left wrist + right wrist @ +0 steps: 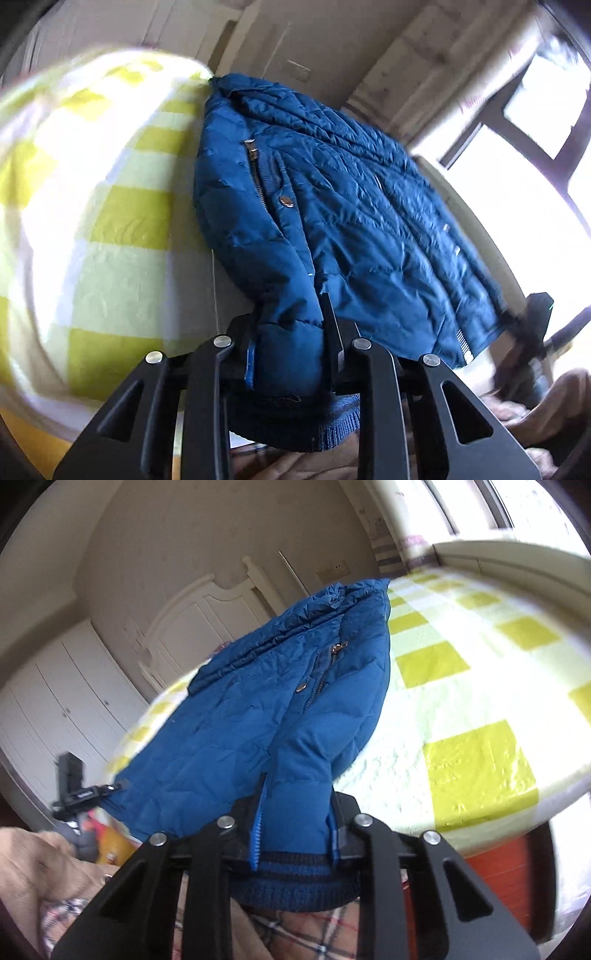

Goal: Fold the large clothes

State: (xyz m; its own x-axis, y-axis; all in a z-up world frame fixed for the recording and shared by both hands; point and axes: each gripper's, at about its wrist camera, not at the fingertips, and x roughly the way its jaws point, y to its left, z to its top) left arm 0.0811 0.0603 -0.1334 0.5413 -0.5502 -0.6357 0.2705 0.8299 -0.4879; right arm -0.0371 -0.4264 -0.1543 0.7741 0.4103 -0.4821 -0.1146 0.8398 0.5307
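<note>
A blue quilted jacket (332,206) lies on a bed with a yellow and white checked sheet (110,221). My left gripper (286,343) is shut on one sleeve just above its dark knit cuff (295,424), which hangs toward the camera. In the right wrist view the same jacket (258,709) stretches away over the sheet (461,701), and my right gripper (295,812) is shut on the other sleeve above its knit cuff (295,890). Each view shows the other gripper at the jacket's far lower corner: the right gripper (535,325) and the left gripper (74,786).
A white headboard (207,602) and white wardrobe doors (55,701) stand behind the bed. A bright window (535,122) is at the right. The person's beige and plaid clothing (48,878) fills the lower edge. The bed's edge runs close below the grippers.
</note>
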